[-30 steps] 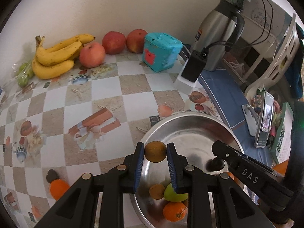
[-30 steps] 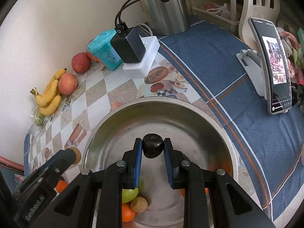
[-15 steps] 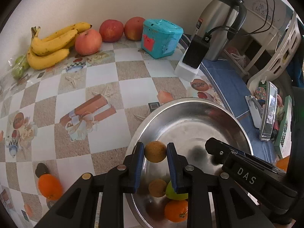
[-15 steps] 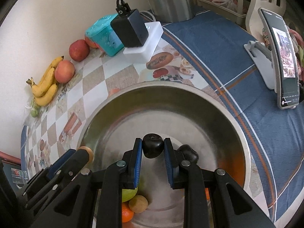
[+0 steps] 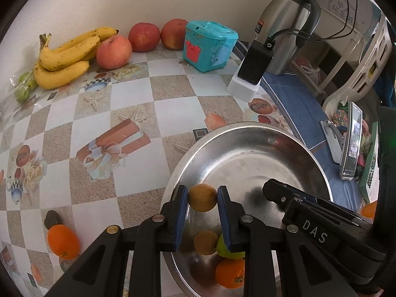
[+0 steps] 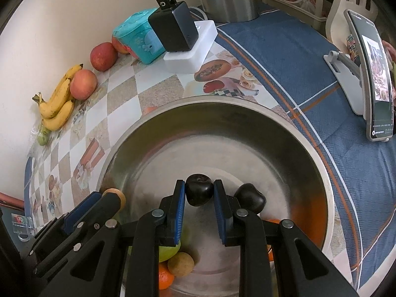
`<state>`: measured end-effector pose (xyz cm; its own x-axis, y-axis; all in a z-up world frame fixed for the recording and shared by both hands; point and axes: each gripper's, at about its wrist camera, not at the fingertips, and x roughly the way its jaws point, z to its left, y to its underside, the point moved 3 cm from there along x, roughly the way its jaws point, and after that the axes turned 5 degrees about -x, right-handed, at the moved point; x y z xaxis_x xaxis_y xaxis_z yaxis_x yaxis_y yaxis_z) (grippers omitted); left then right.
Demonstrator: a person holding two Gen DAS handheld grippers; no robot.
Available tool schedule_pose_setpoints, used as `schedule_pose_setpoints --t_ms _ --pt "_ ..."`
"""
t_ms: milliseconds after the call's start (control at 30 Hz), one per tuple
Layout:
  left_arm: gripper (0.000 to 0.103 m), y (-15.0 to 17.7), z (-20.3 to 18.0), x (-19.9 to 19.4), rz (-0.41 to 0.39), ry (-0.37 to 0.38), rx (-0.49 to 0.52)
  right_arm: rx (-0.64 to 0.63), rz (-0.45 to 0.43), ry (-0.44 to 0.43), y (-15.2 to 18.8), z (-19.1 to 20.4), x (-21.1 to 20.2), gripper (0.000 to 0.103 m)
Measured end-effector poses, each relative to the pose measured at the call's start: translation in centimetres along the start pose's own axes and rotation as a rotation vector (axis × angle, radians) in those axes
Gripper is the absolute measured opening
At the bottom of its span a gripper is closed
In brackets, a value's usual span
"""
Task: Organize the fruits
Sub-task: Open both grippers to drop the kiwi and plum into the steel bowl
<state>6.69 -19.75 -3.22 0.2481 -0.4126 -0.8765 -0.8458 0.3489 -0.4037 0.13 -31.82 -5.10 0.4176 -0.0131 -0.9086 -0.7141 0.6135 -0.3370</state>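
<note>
Jaws pinch: left gripper [image 5: 202,198] a brown fruit [image 5: 202,197], right gripper [image 6: 199,193] a dark plum [image 6: 199,193], over the bowl [image 6: 222,113]. Only right view shows second plum [image 6: 250,198]; only left, orange [image 5: 63,241] outside rim.

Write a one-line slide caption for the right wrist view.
Right gripper holds a dark fruit over the steel bowl.

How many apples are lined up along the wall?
3: one apple beside the bananas, a second apple further right, a third apple touching the teal box.
</note>
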Motion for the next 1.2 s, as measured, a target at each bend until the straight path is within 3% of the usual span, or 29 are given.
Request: schedule_pose_setpoints --t_ms 267,400,667,1133,1200 --pt "0.028 -0.1 -0.1 -0.5 -0.005 0.008 0.002 -0.016 -0.013 0.021 -0.2 0.3 -0.6 0.025" --pt "0.028 -0.2 -0.1 -1.1 -0.017 0.014 -0.002 -0.025 -0.02 0.031 -0.4 0.4 -1.0 0.033" --pt "0.031 -0.4 0.5 -2.5 -0.029 0.011 -0.024 -0.032 -0.045 0.032 -0.7 0.7 -2.5 0.033" --pt "0.031 -0.5 6.1 -4.3 -0.009 -0.08 -0.219 -0.052 -0.036 0.016 -0.2 1.5 -3.2 0.033" --pt "0.036 -0.4 6.9 -4.4 -0.002 -0.118 -0.251 -0.063 -0.035 0.006 -0.2 1.8 -3.3 0.033"
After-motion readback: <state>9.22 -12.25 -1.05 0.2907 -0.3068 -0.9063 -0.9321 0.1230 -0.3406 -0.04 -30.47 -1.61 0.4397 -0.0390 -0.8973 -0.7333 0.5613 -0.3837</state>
